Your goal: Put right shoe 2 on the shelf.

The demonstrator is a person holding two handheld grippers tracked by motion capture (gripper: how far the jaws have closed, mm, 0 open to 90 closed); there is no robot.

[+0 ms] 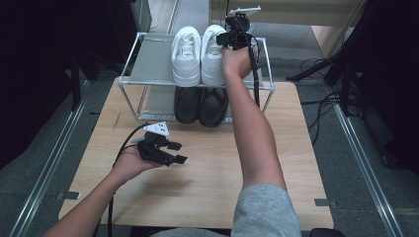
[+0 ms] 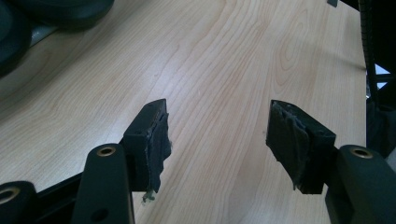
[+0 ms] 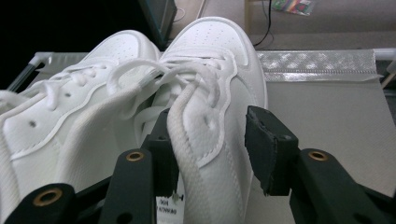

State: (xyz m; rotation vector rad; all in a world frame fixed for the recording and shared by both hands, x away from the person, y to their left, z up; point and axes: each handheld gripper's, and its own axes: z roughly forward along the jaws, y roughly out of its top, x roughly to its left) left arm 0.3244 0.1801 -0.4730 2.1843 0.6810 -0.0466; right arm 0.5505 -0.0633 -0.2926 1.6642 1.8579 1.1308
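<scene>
A pair of white sneakers stands on the top shelf of a metal shoe rack (image 1: 148, 59), the left shoe (image 1: 187, 54) beside the right shoe (image 1: 212, 59). My right gripper (image 1: 236, 37) is at the right shoe's heel. In the right gripper view, the right gripper (image 3: 208, 121) straddles the outer wall of the right shoe (image 3: 219, 60): one jaw sits inside the collar, the other stands clear of the outside, so it is open. The left shoe (image 3: 93, 93) lies alongside. My left gripper (image 1: 178, 152) hovers open over the wooden table (image 1: 207, 168), with nothing between its jaws (image 2: 218, 112).
A pair of black shoes (image 1: 200, 104) sits on the rack's lower level, also seen as black shoes (image 2: 70, 9) at the top left of the left gripper view. Grey shelf fabric (image 3: 327, 102) lies bare to the right of the sneakers. Cables run on the floor at the right.
</scene>
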